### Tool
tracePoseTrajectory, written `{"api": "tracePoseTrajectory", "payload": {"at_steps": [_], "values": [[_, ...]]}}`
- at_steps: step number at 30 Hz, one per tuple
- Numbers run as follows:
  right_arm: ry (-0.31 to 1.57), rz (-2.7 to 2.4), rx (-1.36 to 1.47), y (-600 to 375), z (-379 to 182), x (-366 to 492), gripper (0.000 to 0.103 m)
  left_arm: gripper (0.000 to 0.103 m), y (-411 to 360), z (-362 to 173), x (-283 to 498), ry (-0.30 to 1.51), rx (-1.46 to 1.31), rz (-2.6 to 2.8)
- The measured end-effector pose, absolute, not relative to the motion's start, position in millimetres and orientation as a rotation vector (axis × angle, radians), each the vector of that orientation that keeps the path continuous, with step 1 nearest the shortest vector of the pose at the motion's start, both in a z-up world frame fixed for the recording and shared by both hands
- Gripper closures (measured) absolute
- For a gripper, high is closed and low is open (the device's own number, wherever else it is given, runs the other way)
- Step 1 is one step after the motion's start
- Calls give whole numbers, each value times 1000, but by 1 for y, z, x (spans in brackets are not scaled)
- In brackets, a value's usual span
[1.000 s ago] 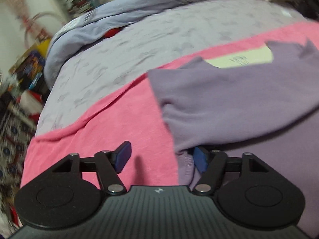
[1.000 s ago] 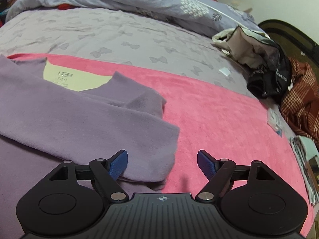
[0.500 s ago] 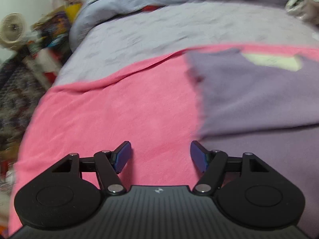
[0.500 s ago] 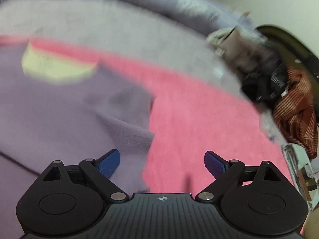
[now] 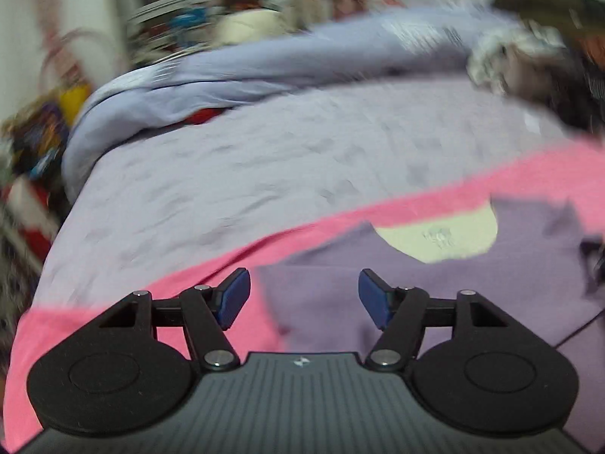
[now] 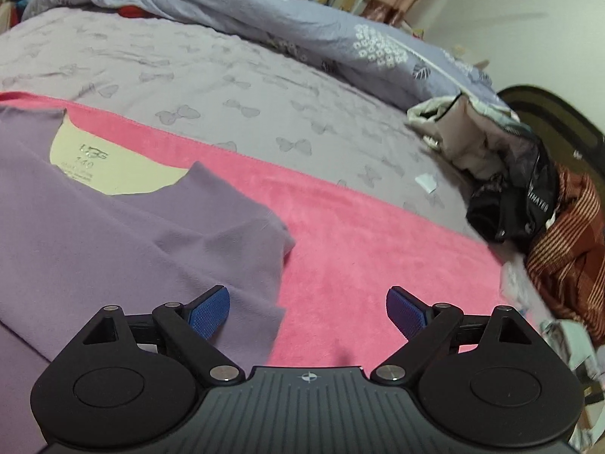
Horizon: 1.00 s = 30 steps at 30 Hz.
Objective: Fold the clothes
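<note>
A purple long-sleeved top (image 6: 113, 242) lies flat on a pink blanket (image 6: 359, 242), its sleeves folded in across the chest and a cream inner neck panel (image 6: 106, 162) showing. It also shows in the blurred left wrist view (image 5: 472, 287). My left gripper (image 5: 304, 300) is open and empty, above the top's left edge. My right gripper (image 6: 308, 316) is open and empty, above the top's right edge where it meets the pink blanket.
The pink blanket lies on a lilac bow-print bedsheet (image 6: 211, 75). A bunched blue-grey duvet (image 6: 287, 26) runs along the back. A heap of dark and plaid clothes (image 6: 537, 204) sits at the right. Clutter stands beside the bed at the left (image 5: 34, 143).
Both grippers have let go of the folded sleeves and pulled back. The left gripper swung left, then back over the top's edge. The right jaws opened wider.
</note>
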State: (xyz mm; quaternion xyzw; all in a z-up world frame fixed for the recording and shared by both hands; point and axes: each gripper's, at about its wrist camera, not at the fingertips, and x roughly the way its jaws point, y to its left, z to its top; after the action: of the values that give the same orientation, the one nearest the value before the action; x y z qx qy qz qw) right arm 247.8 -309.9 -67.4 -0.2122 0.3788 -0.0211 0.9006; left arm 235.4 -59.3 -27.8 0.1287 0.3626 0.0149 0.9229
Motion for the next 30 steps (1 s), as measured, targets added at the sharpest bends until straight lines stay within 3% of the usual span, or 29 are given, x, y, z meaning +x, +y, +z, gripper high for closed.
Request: {"api": "tracePoseTrajectory", "payload": {"at_steps": [2, 3, 7, 11, 15, 18, 21, 23, 26, 28, 30], "values": [[819, -32, -459, -309, -78, 257, 9, 34, -66, -61, 257, 809, 383, 111], [825, -36, -443, -313, -79, 265, 8, 27, -63, -72, 264, 811, 390, 146], [828, -81, -351, -330, -74, 298, 6, 26, -18, -69, 282, 847, 273, 368], [810, -62, -236, -350, -56, 322, 9, 30, 20, -70, 287, 919, 234, 513], [882, 70, -79, -366, -49, 336, 14, 36, 43, -42, 271, 839, 11, 429], [992, 140, 25, -373, -59, 343, 21, 28, 44, -30, 268, 783, -136, 212], [1074, 135, -25, -362, -82, 348, 24, 28, 32, -46, 282, 839, -56, 217], [1037, 123, -38, -357, -88, 347, 19, 24, 24, -57, 291, 876, -3, 220], [1019, 97, -54, -352, -92, 356, 8, 2, 12, -73, 305, 931, 79, 224], [1020, 79, -53, -354, -93, 364, 4, 0, 14, -74, 309, 958, 56, 242], [1018, 65, -45, -356, -87, 367, 11, 6, 20, -66, 304, 956, 12, 263]]}}
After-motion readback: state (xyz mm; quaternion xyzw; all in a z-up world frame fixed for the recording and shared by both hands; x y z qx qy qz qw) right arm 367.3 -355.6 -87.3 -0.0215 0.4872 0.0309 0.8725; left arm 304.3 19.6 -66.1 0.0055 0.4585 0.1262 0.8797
